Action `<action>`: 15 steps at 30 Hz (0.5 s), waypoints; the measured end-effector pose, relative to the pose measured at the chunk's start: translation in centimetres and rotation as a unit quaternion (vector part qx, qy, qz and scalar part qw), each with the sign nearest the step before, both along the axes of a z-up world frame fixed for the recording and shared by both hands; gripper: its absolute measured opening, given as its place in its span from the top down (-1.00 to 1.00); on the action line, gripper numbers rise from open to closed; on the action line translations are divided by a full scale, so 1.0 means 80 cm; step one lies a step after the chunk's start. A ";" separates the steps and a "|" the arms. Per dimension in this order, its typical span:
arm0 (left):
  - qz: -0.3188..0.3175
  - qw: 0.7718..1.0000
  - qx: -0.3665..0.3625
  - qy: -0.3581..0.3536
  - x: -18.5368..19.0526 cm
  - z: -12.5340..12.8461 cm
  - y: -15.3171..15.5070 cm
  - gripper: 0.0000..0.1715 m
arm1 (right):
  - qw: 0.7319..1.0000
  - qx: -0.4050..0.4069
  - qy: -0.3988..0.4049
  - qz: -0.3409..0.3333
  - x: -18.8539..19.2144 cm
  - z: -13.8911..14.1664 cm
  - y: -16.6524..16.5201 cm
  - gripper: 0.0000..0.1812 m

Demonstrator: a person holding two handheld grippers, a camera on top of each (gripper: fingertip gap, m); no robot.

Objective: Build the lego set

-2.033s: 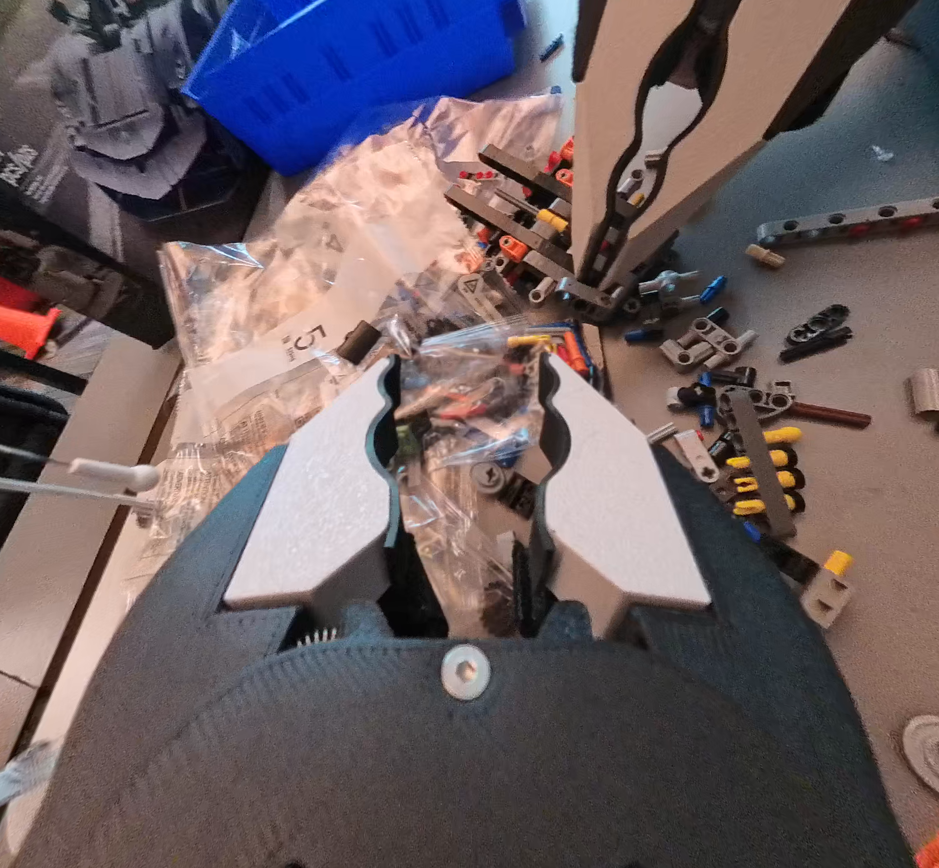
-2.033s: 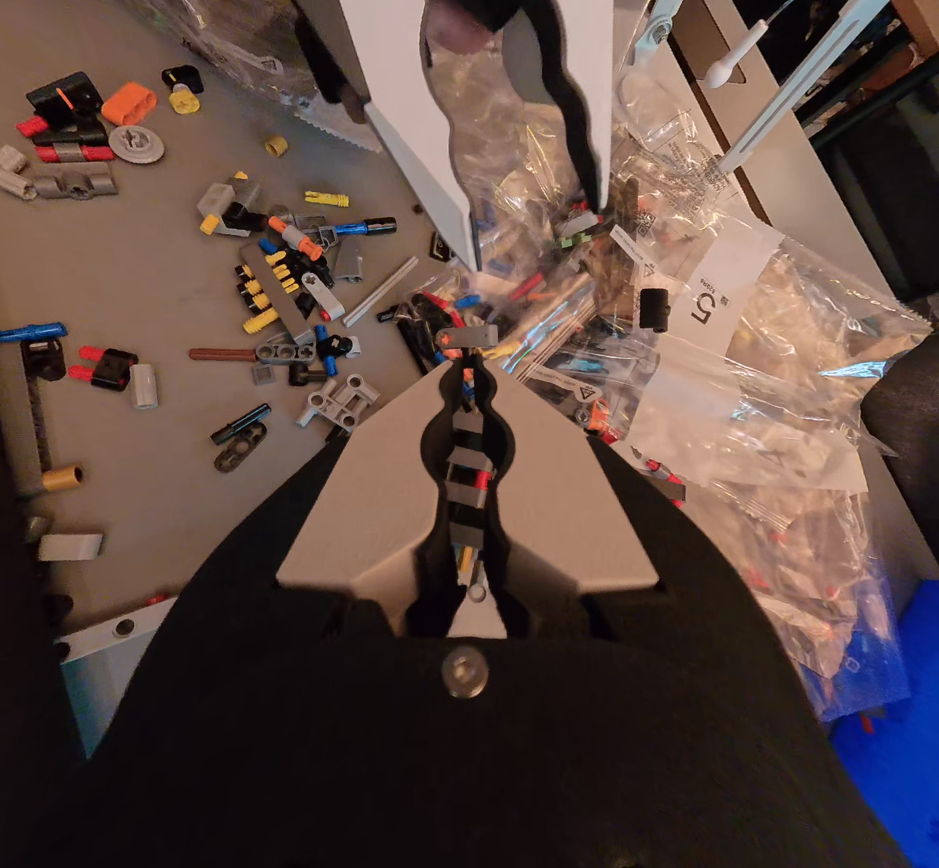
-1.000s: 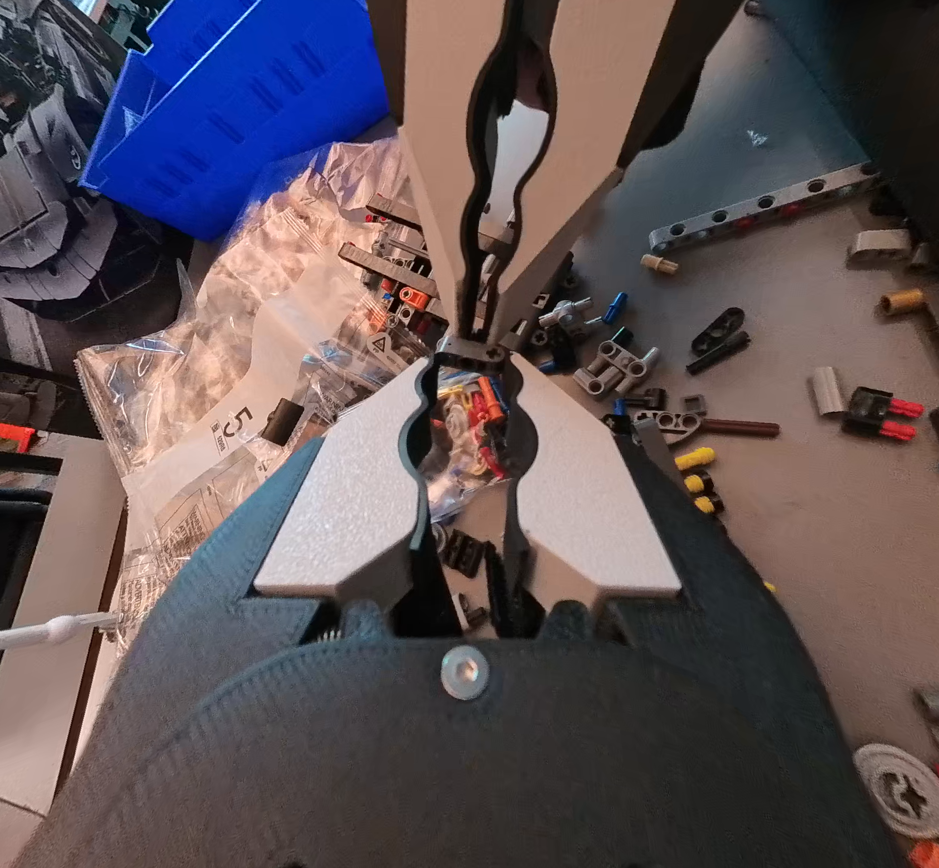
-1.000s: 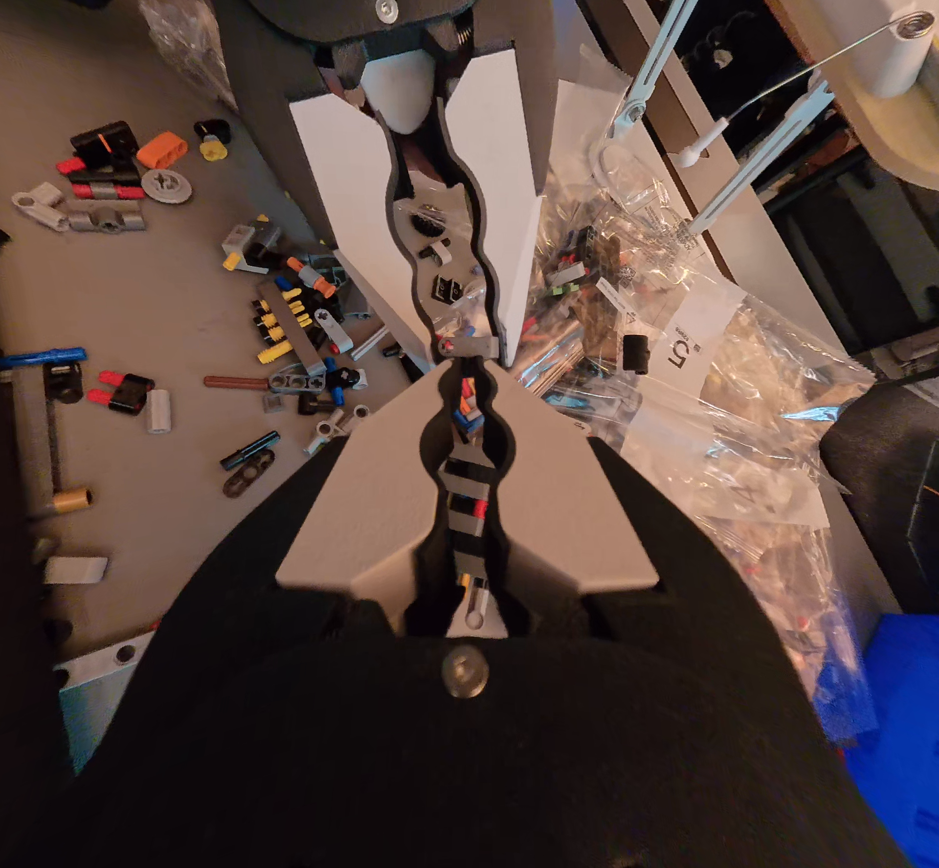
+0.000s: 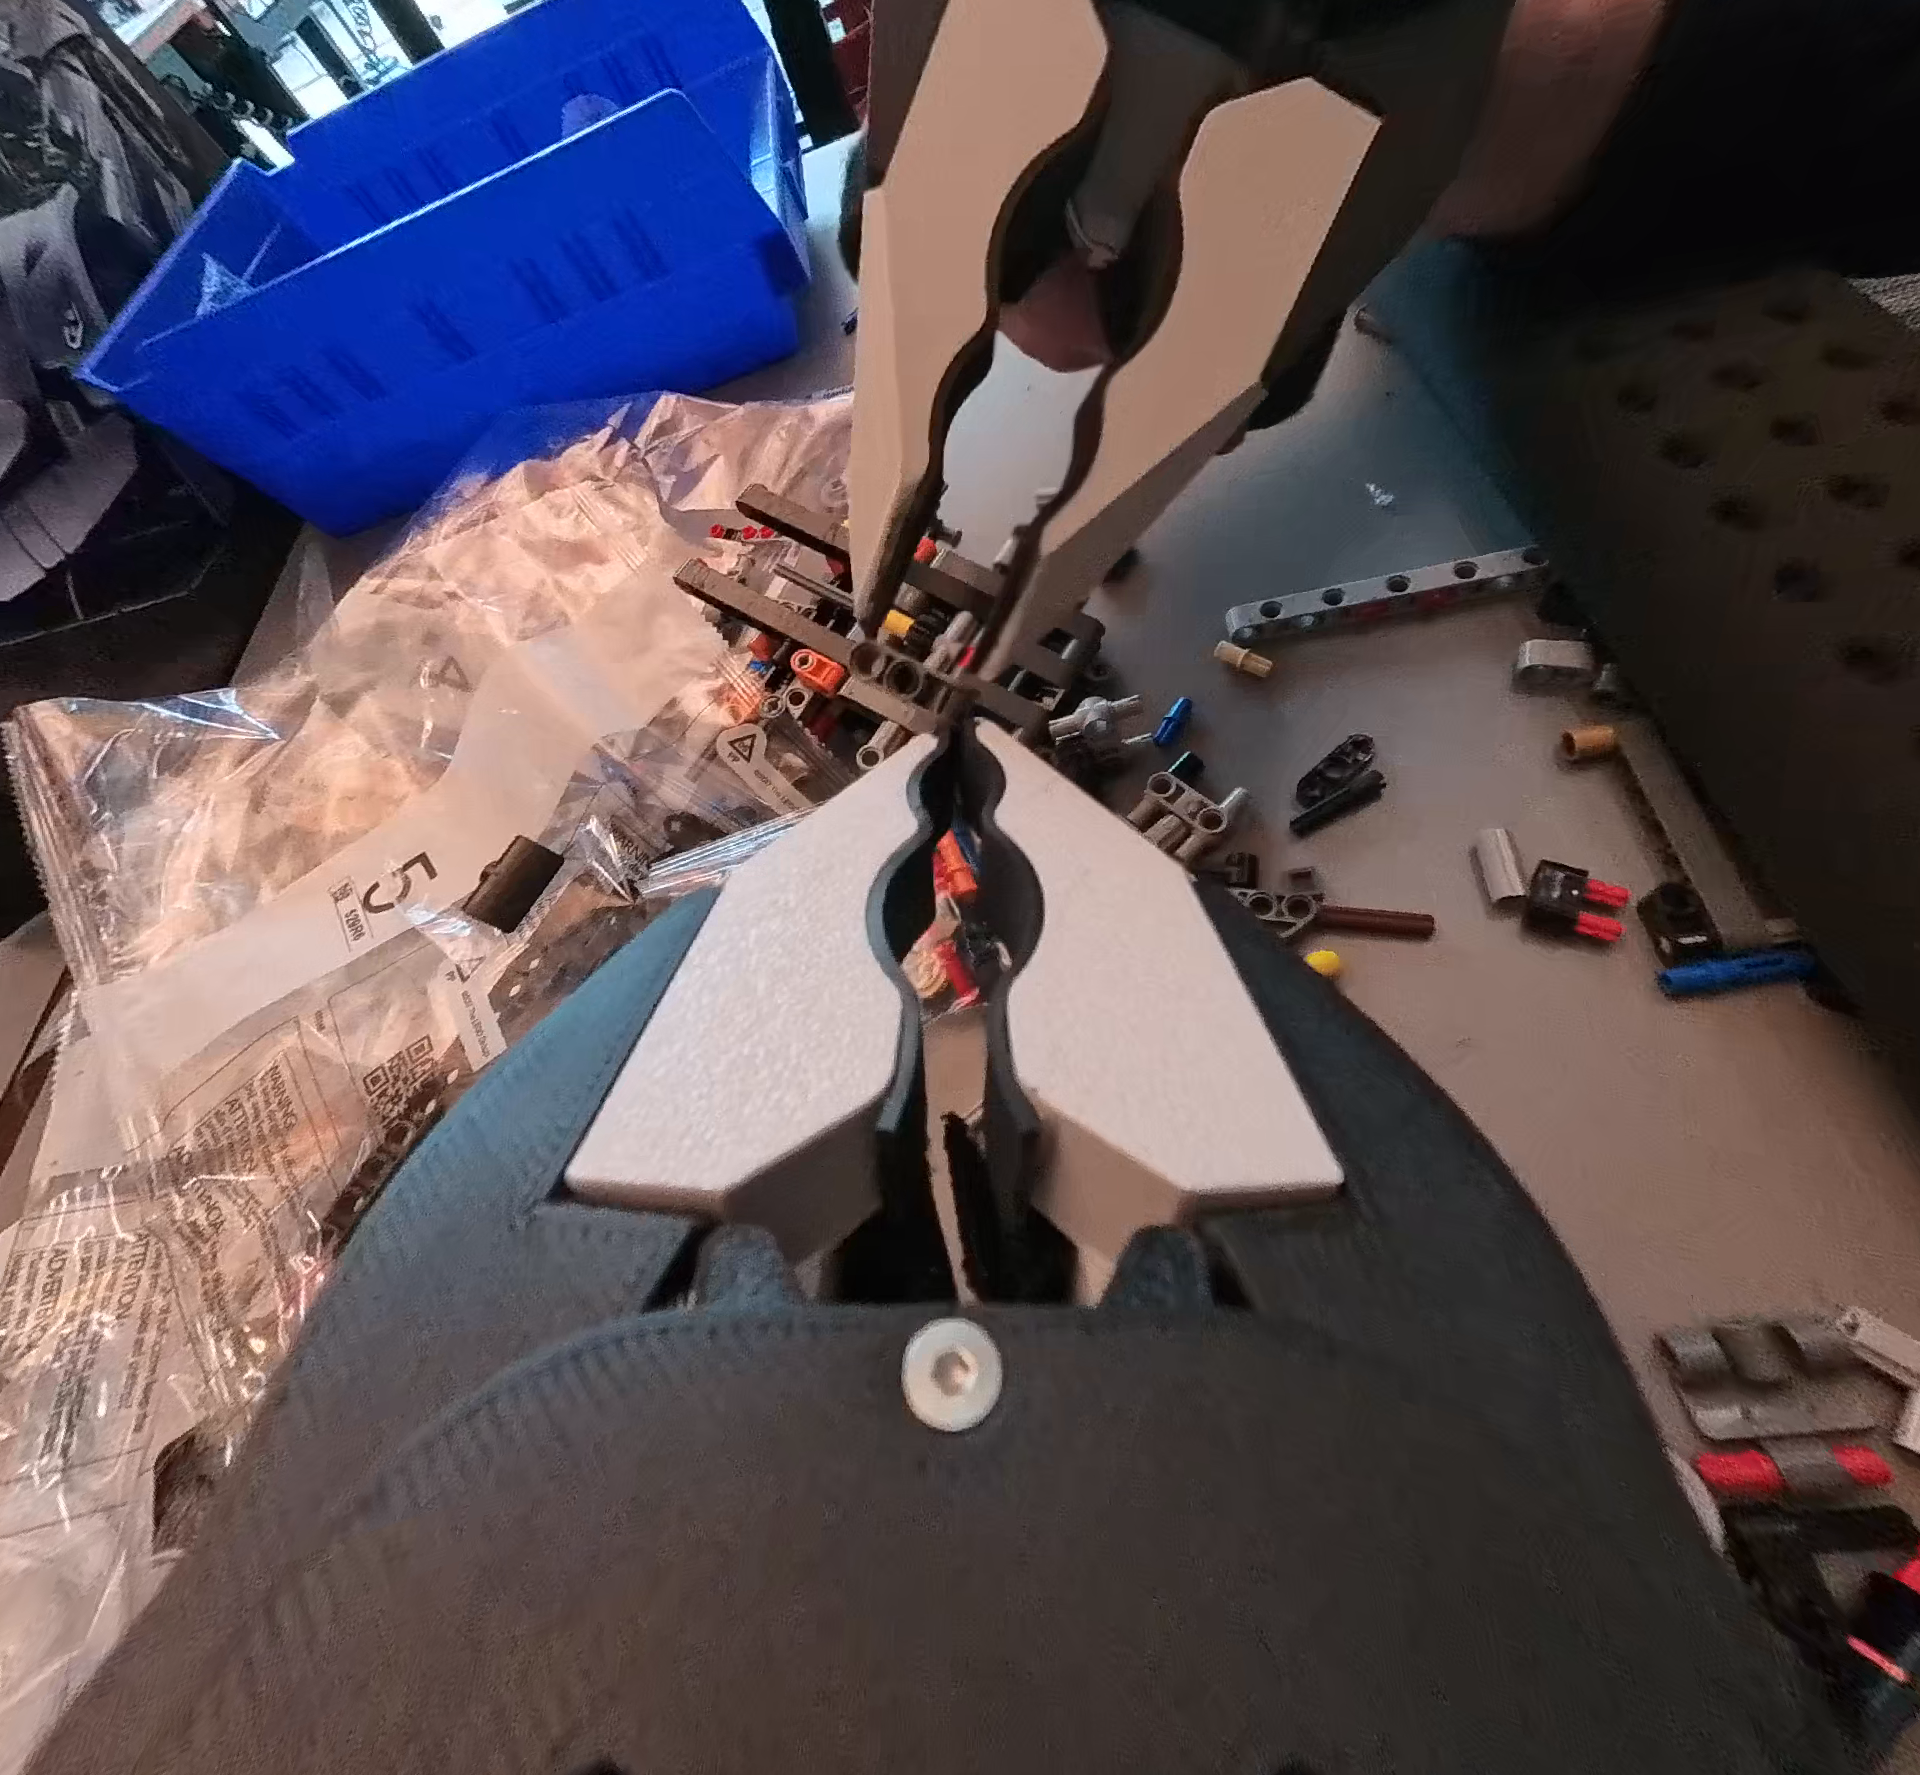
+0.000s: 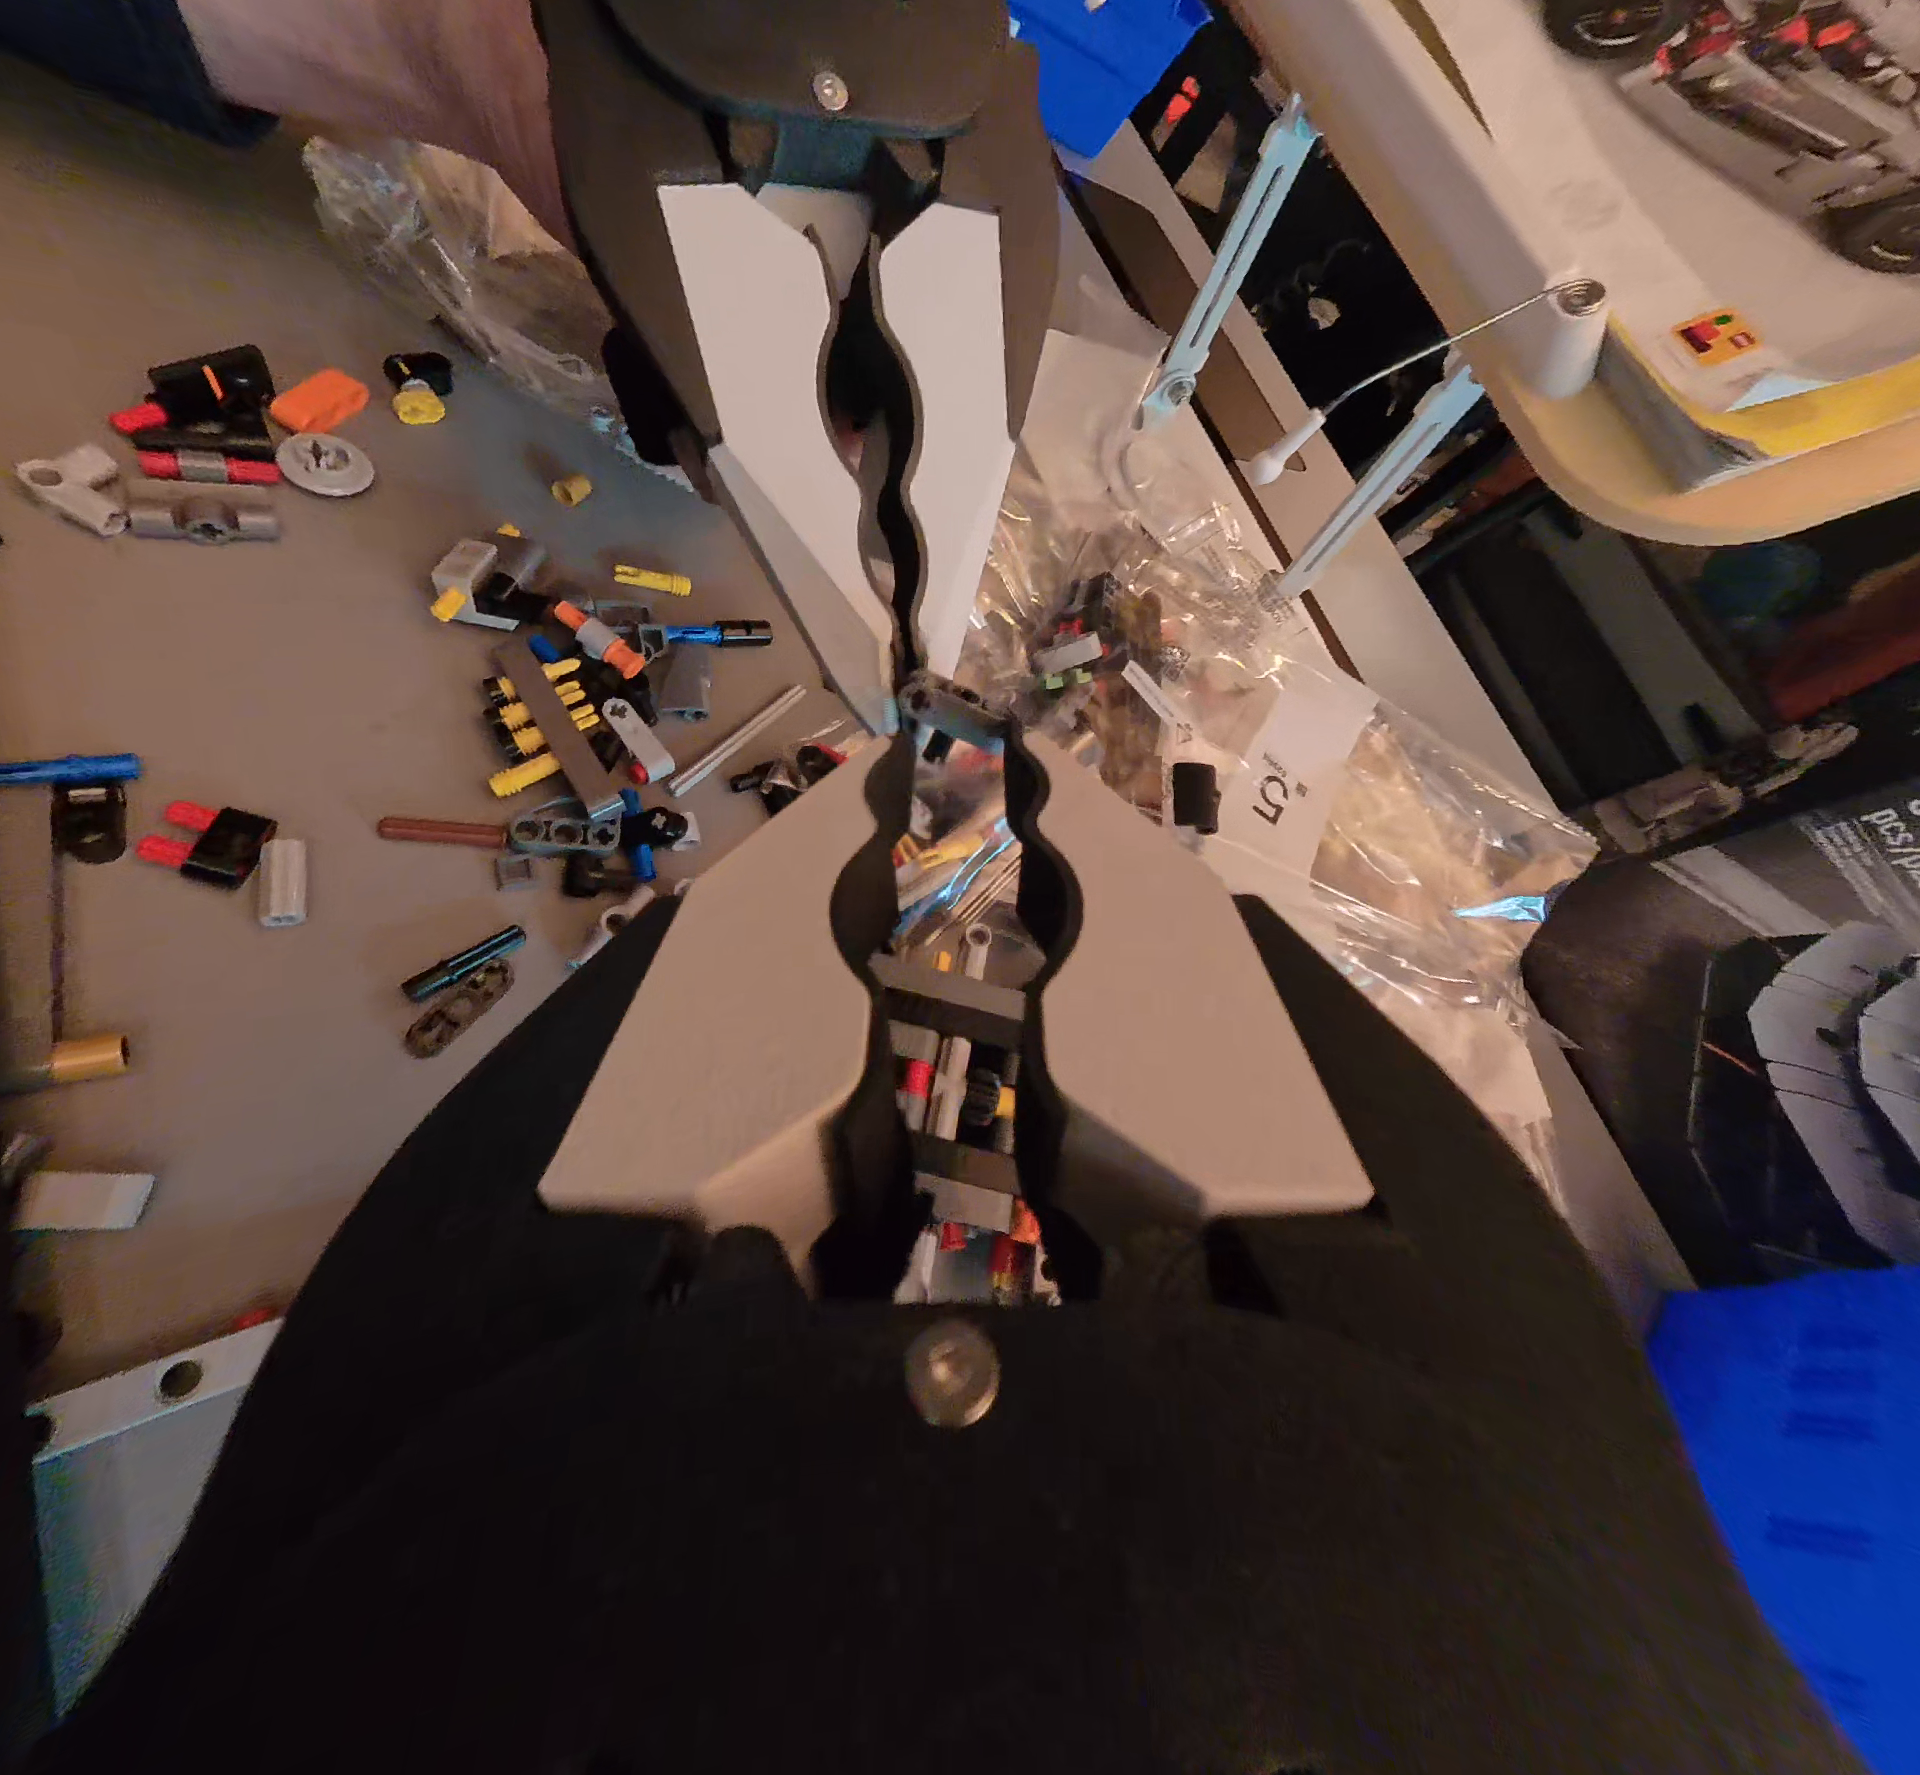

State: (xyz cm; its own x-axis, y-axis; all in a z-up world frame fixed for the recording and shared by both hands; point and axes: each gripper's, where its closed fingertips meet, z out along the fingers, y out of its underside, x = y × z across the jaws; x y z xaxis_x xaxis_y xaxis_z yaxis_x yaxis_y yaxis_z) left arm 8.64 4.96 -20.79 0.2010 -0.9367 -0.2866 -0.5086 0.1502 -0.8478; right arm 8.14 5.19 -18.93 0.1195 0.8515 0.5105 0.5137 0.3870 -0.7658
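A small dark grey beam with holes (image 5: 902,681) hangs above the table between the two grippers. My left gripper (image 5: 958,738) is shut, its tips pinching one end of the beam; it comes down from above in the right wrist view (image 6: 899,686). My right gripper (image 6: 954,740) is open, its tips on either side of the beam (image 6: 956,702) without clamping it; it also shows from above in the left wrist view (image 5: 930,634). A half-built dark frame with red and yellow pins (image 5: 748,603) lies on the table below, also seen between my right fingers (image 6: 951,1003).
Clear bags of parts (image 5: 312,790) (image 6: 1351,842) cover the table beside the frame. Loose pins, axles and connectors (image 5: 1351,842) (image 6: 561,686) are scattered on the grey table. Blue bins (image 5: 468,271) stand behind. A long grey beam (image 5: 1382,593) lies farther off. A hand holds each gripper. Less than 4 cm separates the two grippers' tips.
My left gripper has closed, from wide open over the bags to shut on the small grey beam. My right gripper, which held that beam, has opened. Both have lifted off the table.
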 end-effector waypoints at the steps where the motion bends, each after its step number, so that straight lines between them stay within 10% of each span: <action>1: -0.001 1.000 -0.001 -0.001 0.000 0.000 0.000 1.00 | 1.000 0.000 0.001 0.004 0.000 0.001 -0.002 0.84; 15: -0.008 1.000 -0.004 0.005 0.005 -0.005 -0.004 1.00 | 0.998 -0.053 -0.017 -0.009 0.004 -0.015 0.004 0.98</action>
